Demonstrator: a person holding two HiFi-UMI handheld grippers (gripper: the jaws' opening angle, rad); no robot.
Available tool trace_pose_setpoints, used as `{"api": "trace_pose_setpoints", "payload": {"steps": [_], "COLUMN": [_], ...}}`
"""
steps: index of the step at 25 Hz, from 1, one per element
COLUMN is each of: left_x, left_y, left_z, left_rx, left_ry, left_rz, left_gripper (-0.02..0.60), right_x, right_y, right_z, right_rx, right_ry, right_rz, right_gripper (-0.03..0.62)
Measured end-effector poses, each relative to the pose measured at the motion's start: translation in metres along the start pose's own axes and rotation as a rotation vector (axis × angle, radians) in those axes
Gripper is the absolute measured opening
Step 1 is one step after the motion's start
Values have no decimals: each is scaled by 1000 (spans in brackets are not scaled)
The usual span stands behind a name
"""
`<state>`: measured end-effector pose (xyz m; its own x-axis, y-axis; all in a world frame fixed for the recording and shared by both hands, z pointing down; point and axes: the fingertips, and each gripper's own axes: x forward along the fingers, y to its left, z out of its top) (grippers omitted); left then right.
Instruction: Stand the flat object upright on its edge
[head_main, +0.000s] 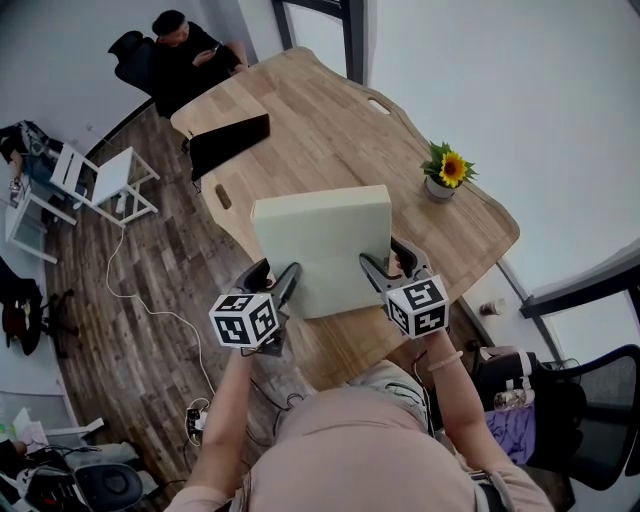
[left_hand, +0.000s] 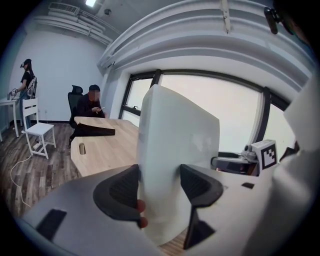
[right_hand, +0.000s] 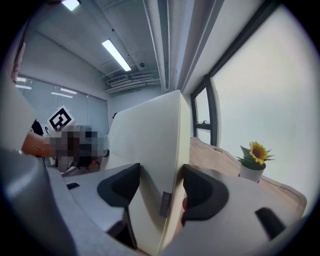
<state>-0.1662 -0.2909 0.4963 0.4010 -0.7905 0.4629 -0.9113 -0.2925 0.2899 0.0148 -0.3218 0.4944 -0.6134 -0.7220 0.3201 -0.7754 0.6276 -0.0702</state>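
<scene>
Right claw (right_hand: 159, 190) clamps cushion (right_hand: 150, 145), seam tag (right_hand: 165, 204) visible

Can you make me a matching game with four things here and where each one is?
Things:
1 cream square foam cushion
2 yellow sunflower in white pot
3 black flat wedge
4 white chair
Places:
A on the wooden floor
B far end of the wooden table
C gripped by left gripper and right gripper
D table's right edge
Pairs: 1-C, 2-D, 3-B, 4-A.
</scene>
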Motion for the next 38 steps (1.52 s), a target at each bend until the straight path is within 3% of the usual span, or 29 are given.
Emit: {"api": "trace_pose_setpoints", "payload": {"steps": [9, 38], "left_x": [2, -5], "left_y": [-4, -10], "left_z": [4, 3], "left_rx": [44, 161], "left_ry": [-49, -115], "left_rz": [20, 78], "left_gripper": [262, 256], "right_x": [-2, -9], "right_y": [-4, -2], "right_z": [7, 5], "right_rx": [-71, -140], "right_ry": [-28, -42], "right_rz": [-33, -85], "right_gripper": [267, 255]}}
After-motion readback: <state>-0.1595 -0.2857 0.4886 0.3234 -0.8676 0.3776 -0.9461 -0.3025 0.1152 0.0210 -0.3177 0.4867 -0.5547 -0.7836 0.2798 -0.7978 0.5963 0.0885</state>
